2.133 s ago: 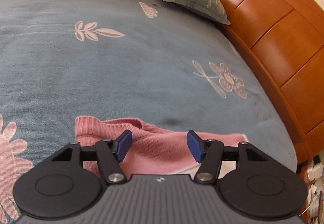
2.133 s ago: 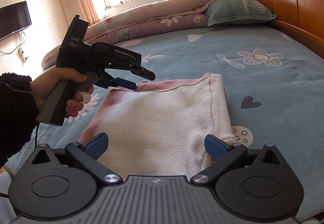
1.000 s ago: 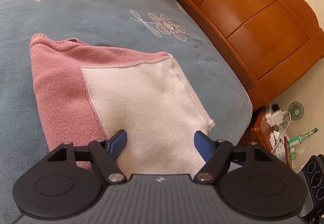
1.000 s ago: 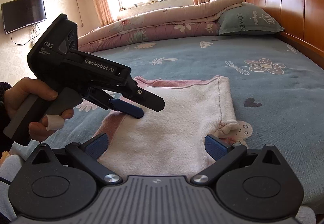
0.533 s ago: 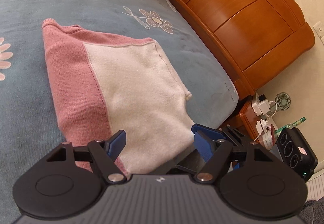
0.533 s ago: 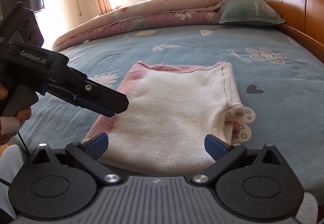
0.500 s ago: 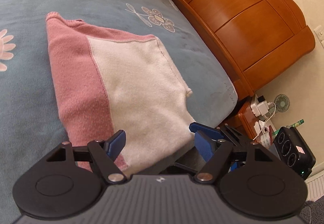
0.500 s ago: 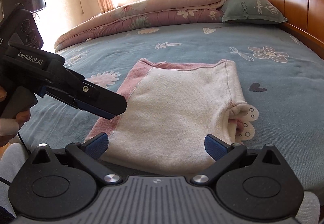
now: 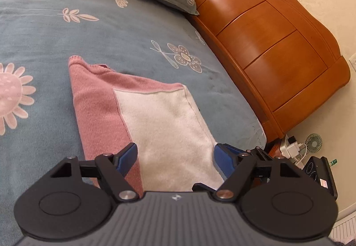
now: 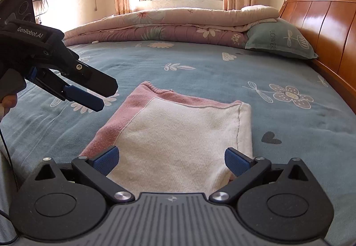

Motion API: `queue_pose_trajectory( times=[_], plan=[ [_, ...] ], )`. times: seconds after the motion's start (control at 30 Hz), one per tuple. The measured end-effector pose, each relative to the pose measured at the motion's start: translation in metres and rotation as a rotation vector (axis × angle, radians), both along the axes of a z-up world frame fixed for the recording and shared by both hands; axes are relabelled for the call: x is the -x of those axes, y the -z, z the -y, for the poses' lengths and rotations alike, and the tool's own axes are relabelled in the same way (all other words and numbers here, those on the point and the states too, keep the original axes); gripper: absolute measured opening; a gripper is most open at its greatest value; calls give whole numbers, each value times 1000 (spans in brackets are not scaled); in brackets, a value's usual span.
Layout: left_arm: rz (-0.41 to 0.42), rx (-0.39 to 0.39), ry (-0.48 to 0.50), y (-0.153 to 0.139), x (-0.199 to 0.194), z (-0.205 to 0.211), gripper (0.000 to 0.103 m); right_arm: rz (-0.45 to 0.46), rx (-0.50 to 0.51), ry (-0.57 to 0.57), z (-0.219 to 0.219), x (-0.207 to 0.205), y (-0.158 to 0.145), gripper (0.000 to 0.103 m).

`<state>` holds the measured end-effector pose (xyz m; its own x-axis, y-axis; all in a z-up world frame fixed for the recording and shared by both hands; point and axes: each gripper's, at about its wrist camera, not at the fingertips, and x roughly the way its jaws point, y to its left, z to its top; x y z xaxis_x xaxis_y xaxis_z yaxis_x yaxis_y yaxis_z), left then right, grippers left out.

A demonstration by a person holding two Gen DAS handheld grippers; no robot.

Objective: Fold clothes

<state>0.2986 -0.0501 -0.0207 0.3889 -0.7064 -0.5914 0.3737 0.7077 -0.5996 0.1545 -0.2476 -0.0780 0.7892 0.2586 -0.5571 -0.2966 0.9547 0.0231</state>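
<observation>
A folded pink and white sweater (image 9: 155,117) lies flat on the blue flowered bedspread (image 9: 66,46), pink band on the left, white panel on the right. My left gripper (image 9: 175,152) stands open just above its near edge, with nothing between the blue pads. In the right wrist view the same sweater (image 10: 178,135) lies straight ahead. My right gripper (image 10: 171,155) is open over its near edge and holds nothing. The left gripper (image 10: 104,97), held in a hand, hovers open above the bed to the left of the sweater, clear of the cloth.
A wooden headboard (image 9: 267,46) runs along the right side of the bed, with a grey-green pillow (image 10: 278,39) and a rolled quilt (image 10: 166,23) at the far end. Beyond the bed's right edge are a small fan (image 9: 313,142), plugs and a black device (image 9: 320,172).
The left gripper has drawn back and risen to the left, off the sweater, staying open. The right gripper shifted slightly. The sweater has not moved.
</observation>
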Motion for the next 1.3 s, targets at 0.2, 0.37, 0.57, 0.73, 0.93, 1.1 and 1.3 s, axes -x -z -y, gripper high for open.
queue_pose_trajectory(
  times=[0.2,0.37,0.57,0.73,0.93,1.1,1.3],
  plan=[
    [-36,14,9,26,-29,22,79,-83,-31,35,12,-40,26,103],
    [-89,53,-43,63,-40,14,79,-15,3,60,12,-26,49,103],
    [-101,68,-18,42,-46,16,78,30,-25,74,16,-25,54,103],
    [-80,25,31,58,-41,31,80,37,-32,68,18,-24,54,103],
    [-128,64,21,44,-37,23,80,39,-32,68,18,-24,54,103],
    [-120,13,29,51,-20,22,80,39,-21,71,14,-24,54,103],
    [-135,16,7,36,-21,23,79,36,-23,77,15,-24,54,103]
  ],
)
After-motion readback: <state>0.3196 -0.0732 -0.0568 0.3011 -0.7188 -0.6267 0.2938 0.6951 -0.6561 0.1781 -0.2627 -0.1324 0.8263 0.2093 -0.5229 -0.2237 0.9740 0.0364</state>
